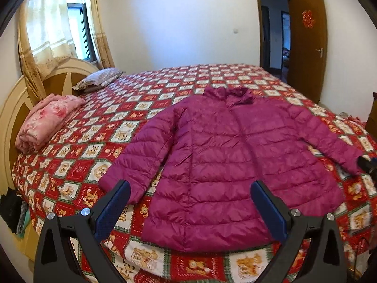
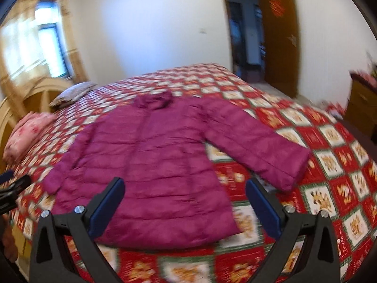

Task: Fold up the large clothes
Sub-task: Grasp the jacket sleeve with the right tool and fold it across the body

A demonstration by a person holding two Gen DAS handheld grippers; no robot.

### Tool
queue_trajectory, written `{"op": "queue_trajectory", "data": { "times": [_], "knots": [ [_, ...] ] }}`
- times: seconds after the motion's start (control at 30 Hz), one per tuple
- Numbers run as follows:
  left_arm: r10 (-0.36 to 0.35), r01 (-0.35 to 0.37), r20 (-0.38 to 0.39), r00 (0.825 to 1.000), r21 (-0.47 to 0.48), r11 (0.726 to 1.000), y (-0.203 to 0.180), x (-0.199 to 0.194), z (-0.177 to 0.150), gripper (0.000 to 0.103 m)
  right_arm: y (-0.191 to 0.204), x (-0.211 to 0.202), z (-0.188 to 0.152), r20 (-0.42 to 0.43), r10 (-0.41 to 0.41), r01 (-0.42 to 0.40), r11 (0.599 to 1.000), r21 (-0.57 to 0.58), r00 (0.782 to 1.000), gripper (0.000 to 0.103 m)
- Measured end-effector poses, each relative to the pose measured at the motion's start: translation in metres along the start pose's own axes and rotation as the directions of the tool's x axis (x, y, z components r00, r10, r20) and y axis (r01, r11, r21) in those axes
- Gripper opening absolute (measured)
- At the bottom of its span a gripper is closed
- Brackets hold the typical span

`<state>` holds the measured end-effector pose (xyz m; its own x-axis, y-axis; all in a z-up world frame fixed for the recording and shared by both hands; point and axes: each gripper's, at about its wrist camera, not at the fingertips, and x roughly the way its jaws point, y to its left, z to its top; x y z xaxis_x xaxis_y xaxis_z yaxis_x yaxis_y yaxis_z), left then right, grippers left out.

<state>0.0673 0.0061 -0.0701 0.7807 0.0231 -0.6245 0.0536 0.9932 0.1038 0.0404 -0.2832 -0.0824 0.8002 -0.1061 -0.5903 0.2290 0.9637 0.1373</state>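
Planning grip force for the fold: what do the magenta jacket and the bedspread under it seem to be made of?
Magenta jacket: looks like thin synthetic shell with puffy fill, judging by the stitched horizontal channels, fine wrinkles and slight sheen. Bedspread: appears to be matte printed cotton-like quilting with red and white squares; the fibre itself cannot be told.

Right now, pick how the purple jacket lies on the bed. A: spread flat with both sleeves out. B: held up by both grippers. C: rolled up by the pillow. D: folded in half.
A: the purple jacket lies flat on the bed, sleeves angled out to each side, with the left gripper and the right gripper open and holding nothing.
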Motion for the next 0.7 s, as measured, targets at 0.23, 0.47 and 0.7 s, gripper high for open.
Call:
{"op": "queue_trajectory", "data": {
  "times": [0.23,0.47,0.7],
  "knots": [
    [0.072,-0.072,-0.051,0.996,-0.009,0.997,0.022,0.057,0.014,0.102,-0.108,0.053,0.004,-0.110,-0.137,0.157,0.967,0.201,0.984,0.096],
    [0.127,-0.128,-0.075,0.989,-0.005,0.992,0.033,0.108,0.031,0.102,-0.177,0.087,0.011,-0.180,-0.192,0.240,0.920,0.310,0.965,0.091],
    [0.195,-0.196,-0.114,0.974,0.003,0.981,0.048,0.149,0.042,0.102,-0.192,0.111,0.015,-0.188,-0.170,0.222,0.927,0.303,0.967,0.068]
  ]
}}
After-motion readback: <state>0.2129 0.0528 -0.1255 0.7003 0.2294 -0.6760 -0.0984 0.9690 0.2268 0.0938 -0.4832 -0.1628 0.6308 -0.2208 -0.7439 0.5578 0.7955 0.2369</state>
